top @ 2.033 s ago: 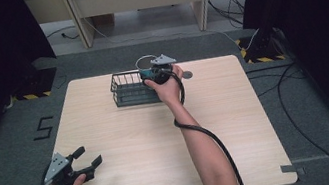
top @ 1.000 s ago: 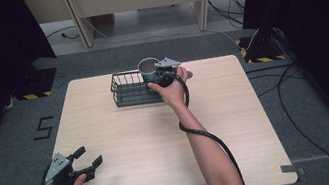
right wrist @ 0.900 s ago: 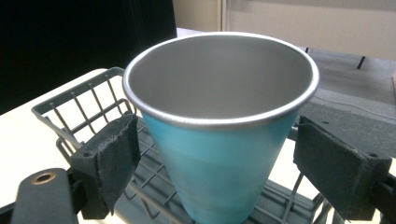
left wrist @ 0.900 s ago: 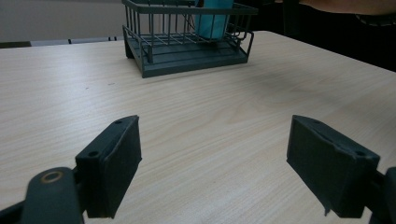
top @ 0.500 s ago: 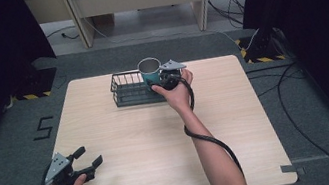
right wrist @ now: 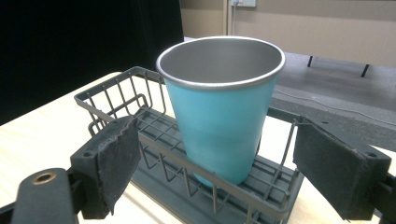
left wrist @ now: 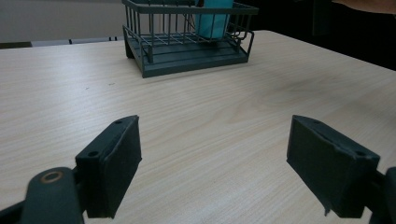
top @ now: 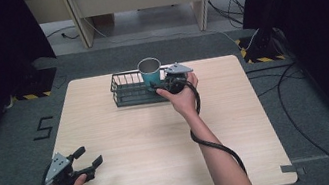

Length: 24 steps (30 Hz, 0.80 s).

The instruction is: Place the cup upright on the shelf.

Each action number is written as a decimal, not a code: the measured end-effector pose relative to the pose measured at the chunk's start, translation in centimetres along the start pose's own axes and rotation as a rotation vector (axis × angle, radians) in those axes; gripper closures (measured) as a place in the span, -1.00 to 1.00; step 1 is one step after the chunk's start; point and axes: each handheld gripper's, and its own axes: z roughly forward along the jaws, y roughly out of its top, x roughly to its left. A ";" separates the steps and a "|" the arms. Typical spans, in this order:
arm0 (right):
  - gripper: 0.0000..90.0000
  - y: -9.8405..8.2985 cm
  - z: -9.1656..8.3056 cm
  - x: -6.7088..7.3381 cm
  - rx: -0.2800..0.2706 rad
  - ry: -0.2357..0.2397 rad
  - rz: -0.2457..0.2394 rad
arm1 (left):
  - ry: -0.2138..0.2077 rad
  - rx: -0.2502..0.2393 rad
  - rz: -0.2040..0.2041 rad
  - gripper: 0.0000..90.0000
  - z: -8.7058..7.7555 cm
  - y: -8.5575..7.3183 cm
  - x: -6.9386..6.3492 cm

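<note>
right claw (top: 156, 89) spread wide beside upright cup (top: 150, 72) in wire basket (top: 127, 94)

Wood table (top: 150, 140), black curtains (top: 321, 10).

Desk (top: 160, 139): pale wood grain, squarish top, standing on grey carpet floor (top: 318, 112). One item directly on it: dark wire basket (top: 129, 89), far edge, centre-left. Turquoise cup (top: 150, 71) stands upright inside the basket's right end, not on the wood.
</note>
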 end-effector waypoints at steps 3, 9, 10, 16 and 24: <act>-0.65 -0.4 -0.5 -0.1 -0.002 0.005 0.002 | 0.000 0.000 0.000 -0.62 0.0 0.0 0.0; -0.65 -0.7 -1.5 -0.2 -0.010 0.008 -0.005 | 0.000 0.000 -0.001 -0.62 0.0 0.0 0.0; -0.65 -0.7 -1.7 -0.2 -0.011 0.010 -0.006 | 0.000 0.000 -0.001 -0.62 0.0 0.0 0.0; -0.65 -1.1 -2.8 -0.4 -0.012 0.011 -0.008 | 0.001 0.001 -0.002 -0.62 0.0 0.0 0.0; -0.65 -1.8 -4.1 -0.8 -0.001 0.007 -0.008 | 0.002 0.002 -0.002 -0.62 0.0 0.0 0.0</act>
